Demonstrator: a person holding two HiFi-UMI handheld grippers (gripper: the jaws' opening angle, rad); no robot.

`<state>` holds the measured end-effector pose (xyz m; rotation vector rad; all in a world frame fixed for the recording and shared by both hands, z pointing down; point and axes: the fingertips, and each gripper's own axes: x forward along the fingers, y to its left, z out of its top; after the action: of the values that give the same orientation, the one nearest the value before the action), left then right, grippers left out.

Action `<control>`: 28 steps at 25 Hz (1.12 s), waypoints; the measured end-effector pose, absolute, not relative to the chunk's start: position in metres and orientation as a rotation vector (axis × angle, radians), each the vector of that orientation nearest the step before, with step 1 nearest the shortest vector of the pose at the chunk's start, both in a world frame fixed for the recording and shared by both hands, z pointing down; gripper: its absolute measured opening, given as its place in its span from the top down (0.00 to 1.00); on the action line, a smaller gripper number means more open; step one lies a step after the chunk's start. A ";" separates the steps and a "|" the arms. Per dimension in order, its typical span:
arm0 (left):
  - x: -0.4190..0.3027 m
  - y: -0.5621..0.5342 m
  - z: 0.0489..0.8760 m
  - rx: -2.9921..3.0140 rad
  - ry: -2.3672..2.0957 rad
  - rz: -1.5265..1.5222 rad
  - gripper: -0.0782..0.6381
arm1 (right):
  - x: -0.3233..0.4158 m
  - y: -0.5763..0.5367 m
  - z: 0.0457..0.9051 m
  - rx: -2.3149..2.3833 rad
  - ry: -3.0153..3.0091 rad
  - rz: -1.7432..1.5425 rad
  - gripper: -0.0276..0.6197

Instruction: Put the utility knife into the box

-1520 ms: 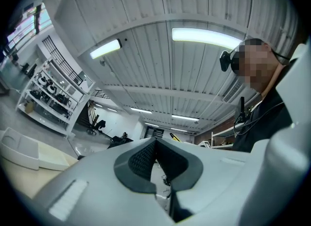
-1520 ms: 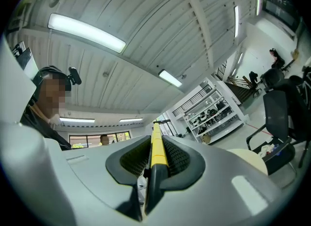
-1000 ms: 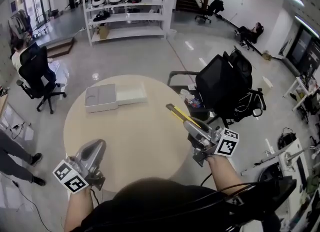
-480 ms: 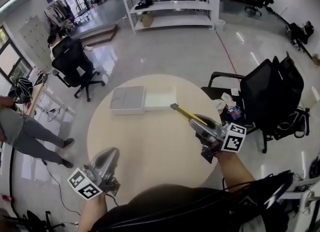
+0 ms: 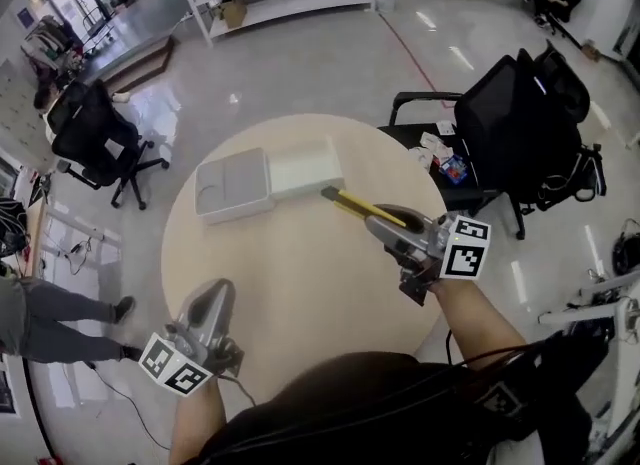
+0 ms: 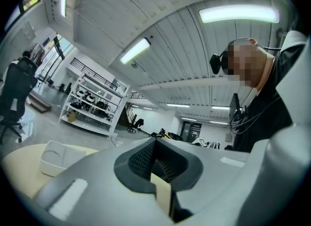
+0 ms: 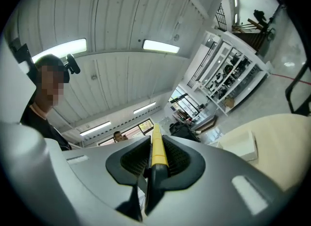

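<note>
Tongs on my right (image 5: 378,225) clamp the slim yellow-and-black utility knife (image 5: 350,205), long axis aimed at the open grey-and-white box (image 5: 235,211) ahead-left on the round beige surface (image 5: 290,283); my left tongs (image 5: 215,293) sit closed, empty.

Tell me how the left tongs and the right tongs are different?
The right grey tongs grip a yellow-and-black utility knife; the left grey tongs are shut on nothing. The right tongs reach further over the round beige table than the left. Both share the same rounded shape.
</note>
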<state>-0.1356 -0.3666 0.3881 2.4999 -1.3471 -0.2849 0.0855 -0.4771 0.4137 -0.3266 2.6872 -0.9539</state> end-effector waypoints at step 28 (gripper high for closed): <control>-0.212 -0.633 0.495 2.622 -1.322 -0.131 0.89 | -0.047 -0.709 0.580 -0.299 3.159 -0.965 0.82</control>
<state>-0.2118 -0.6332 0.4950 2.6216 -1.3223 -0.1307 -0.0470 -0.7090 0.5798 -0.2990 3.1589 -0.9646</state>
